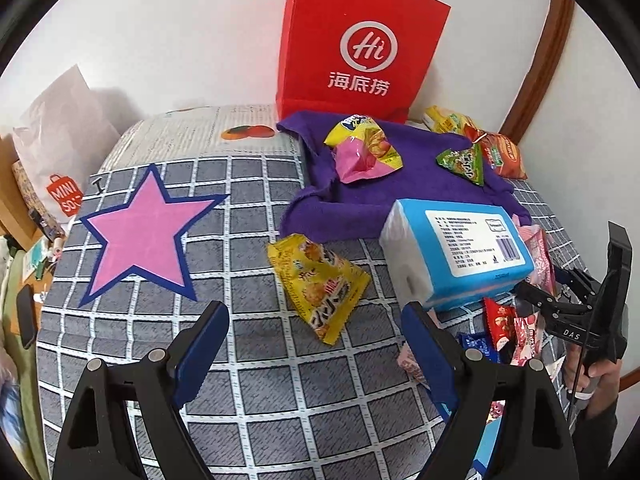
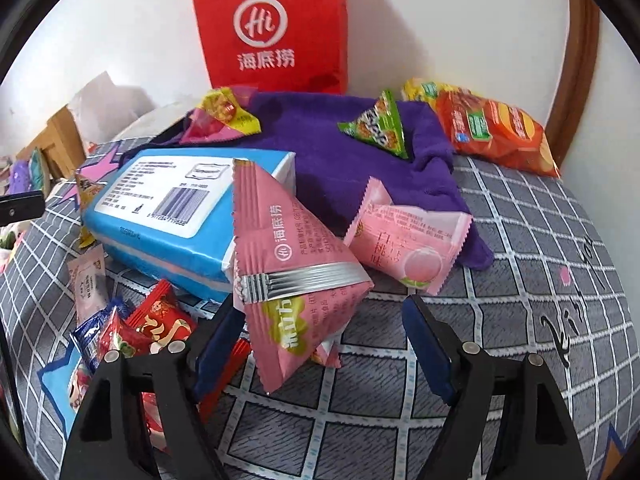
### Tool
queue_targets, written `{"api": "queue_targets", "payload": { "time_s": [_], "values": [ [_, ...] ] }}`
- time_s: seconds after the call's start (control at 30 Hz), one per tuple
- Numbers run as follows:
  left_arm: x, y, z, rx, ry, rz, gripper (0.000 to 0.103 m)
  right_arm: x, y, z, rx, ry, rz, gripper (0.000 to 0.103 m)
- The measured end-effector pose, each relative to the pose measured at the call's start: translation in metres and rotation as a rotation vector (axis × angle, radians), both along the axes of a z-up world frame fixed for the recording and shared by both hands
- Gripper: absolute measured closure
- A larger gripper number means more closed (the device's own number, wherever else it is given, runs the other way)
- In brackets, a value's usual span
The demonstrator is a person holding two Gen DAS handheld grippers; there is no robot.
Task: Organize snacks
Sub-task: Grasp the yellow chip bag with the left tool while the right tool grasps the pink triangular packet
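Note:
My left gripper hangs open over the checked bedspread, and a yellow snack packet lies just ahead of its fingertips, untouched. My right gripper is open around a pink pyramid packet. The packet leans against the left finger, with a gap to the right finger. A flat pink peach packet lies just beyond. On the purple towel sit a yellow-pink packet, a green triangle packet and an orange chips bag. The right gripper also shows at the left wrist view's right edge.
A blue tissue pack lies between the two grippers. Several small red, blue and pink candies are heaped beside it. A red paper bag stands against the wall behind the towel. A pink star is printed on the bedspread, and a white shopping bag stands off the bed's left edge.

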State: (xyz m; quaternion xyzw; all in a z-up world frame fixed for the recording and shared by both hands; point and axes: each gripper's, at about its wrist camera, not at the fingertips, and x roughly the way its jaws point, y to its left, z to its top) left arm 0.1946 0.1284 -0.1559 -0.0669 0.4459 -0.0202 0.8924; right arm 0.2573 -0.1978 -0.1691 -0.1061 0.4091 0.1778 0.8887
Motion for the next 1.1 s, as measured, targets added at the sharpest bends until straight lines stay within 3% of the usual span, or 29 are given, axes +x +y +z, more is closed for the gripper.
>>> {"api": "queue_targets", "payload": {
  "time_s": [0.1,0.23,0.53,0.67,0.9,1.0,1.03,1.1],
  "values": [
    [0.002,-0.002,-0.002,-0.002,0.001,-0.004,0.016,-0.008,0.002,0.000,0.015,-0.010,0.053,0.052],
    [0.005,-0.004,-0.002,-0.004,0.002,-0.011,0.016,-0.017,0.001,0.005,0.009,-0.041,0.050,0.061],
    [0.001,0.005,-0.003,-0.008,-0.007,0.008,0.016,-0.042,-0.037,0.022,0.155,0.029,0.010,0.061],
    [0.003,0.008,-0.006,-0.031,0.000,0.014,0.016,-0.039,-0.039,0.016,0.127,0.023,-0.041,0.060],
    [0.004,0.005,-0.008,-0.015,0.003,0.002,0.016,-0.024,-0.037,0.002,0.090,0.018,-0.116,0.041],
    [0.006,0.005,-0.011,-0.020,0.003,0.000,0.016,-0.019,-0.040,0.001,0.110,0.010,-0.137,0.042],
    [0.007,0.005,-0.012,-0.024,0.004,0.000,0.016,-0.018,-0.041,0.002,0.127,0.011,-0.140,0.049],
    [0.011,0.004,-0.013,-0.031,0.006,0.001,0.016,-0.017,-0.046,0.005,0.172,-0.001,-0.143,0.052]
  ]
}}
